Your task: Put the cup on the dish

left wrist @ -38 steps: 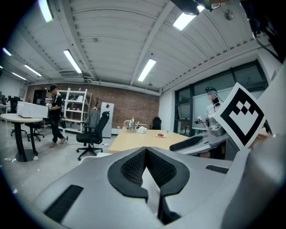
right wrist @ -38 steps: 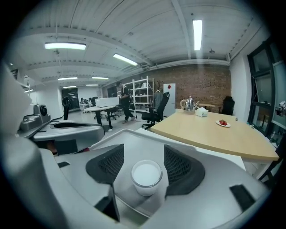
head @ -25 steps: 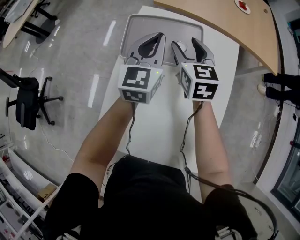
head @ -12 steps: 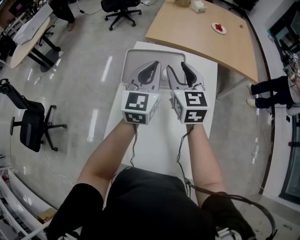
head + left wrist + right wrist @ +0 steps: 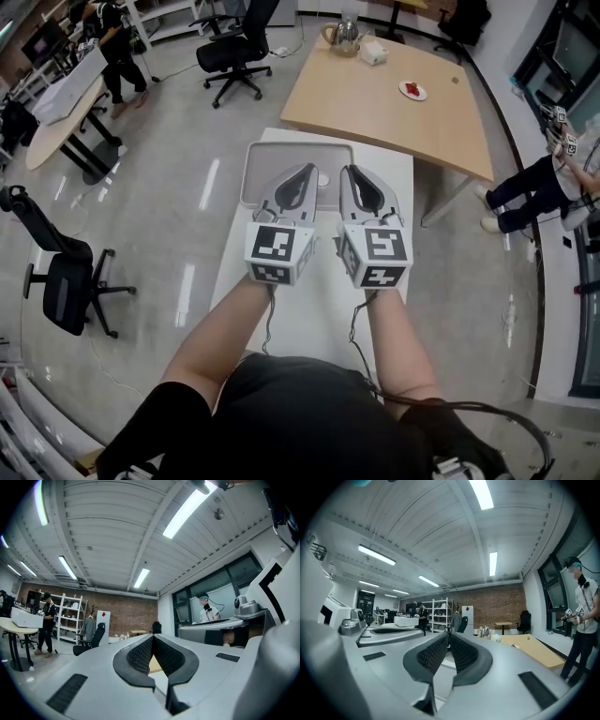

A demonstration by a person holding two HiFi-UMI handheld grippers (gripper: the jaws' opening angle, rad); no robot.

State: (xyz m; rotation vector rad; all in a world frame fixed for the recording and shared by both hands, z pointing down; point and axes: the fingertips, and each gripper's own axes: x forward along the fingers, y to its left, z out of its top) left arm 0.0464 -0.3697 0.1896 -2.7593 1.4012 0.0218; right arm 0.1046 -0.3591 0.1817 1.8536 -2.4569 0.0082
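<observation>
In the head view my two grippers are held side by side over the white table [image 5: 319, 291], with their tips at the near part of a grey tray [image 5: 267, 159]. The left gripper [image 5: 310, 170] has its jaws together. The right gripper [image 5: 344, 172] is closing, its tips nearly touching and nothing between them. A small pale round thing [image 5: 323, 178], perhaps the cup, shows between the two grippers on the tray. I see no dish on this table. The left gripper [image 5: 153, 637] and the right gripper [image 5: 448, 634] look out level across the room in their own views.
A wooden table [image 5: 394, 103] stands behind the white one, bearing a small plate with something red [image 5: 411, 90] and a kettle [image 5: 343, 36]. Office chairs [image 5: 70, 281] stand on the floor at left. A person [image 5: 534, 187] stands at right.
The right gripper's jaws have gone from wide open to nearly together. Both grippers have drawn back from over the tray toward its near edge, and the head view has lifted to show more of the room.
</observation>
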